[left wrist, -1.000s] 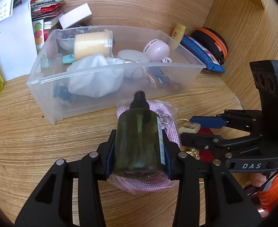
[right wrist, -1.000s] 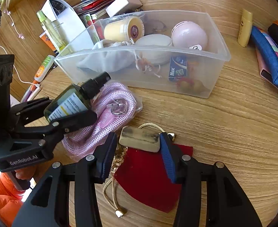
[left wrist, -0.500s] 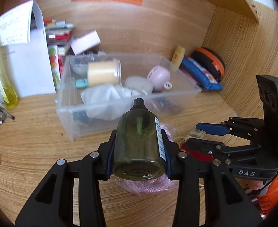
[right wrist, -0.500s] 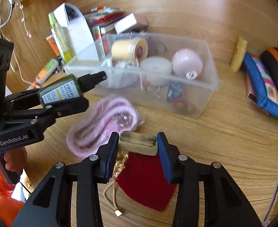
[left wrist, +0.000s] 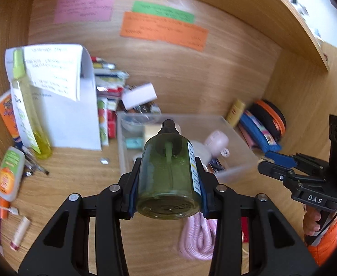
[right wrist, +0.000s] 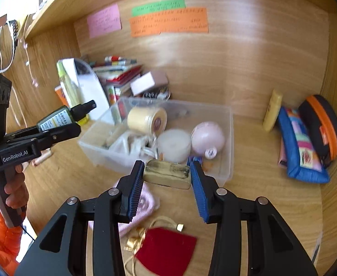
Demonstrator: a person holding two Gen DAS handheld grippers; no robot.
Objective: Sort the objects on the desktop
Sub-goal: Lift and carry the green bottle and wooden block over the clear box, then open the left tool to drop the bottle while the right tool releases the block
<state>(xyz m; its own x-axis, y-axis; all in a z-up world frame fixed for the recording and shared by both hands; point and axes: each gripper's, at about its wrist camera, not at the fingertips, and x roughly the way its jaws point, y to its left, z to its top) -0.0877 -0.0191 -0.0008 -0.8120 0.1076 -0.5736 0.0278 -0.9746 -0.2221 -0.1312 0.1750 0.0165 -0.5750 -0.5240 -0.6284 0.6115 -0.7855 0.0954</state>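
My left gripper [left wrist: 167, 184] is shut on a green spray bottle [left wrist: 168, 177] with a black pump top, held in the air in front of the clear plastic bin [left wrist: 235, 174]. The right wrist view shows the same bottle [right wrist: 55, 118] in the left gripper [right wrist: 70, 124] at the left. My right gripper [right wrist: 167, 172] is shut on a small tan block with dark smudges [right wrist: 167, 172], raised above the desk near the bin's [right wrist: 229, 142] front wall. In the left wrist view the right gripper [left wrist: 269, 163] is at the right, its load hidden.
On the desk below lie a pink rope coil [left wrist: 198, 237] and a red pouch [right wrist: 166, 250] with a gold cord. The bin holds a yellow roll [right wrist: 145, 119], a white jar [right wrist: 174, 145] and a pink ball [right wrist: 207, 138]. Bottles, paper and boxes crowd the left; pouches [right wrist: 301, 145] lie right.
Both grippers have risen from the desk with the bottle and the block. The views now show more of the back wall and its coloured notes. The rope and pouch stayed on the desk.
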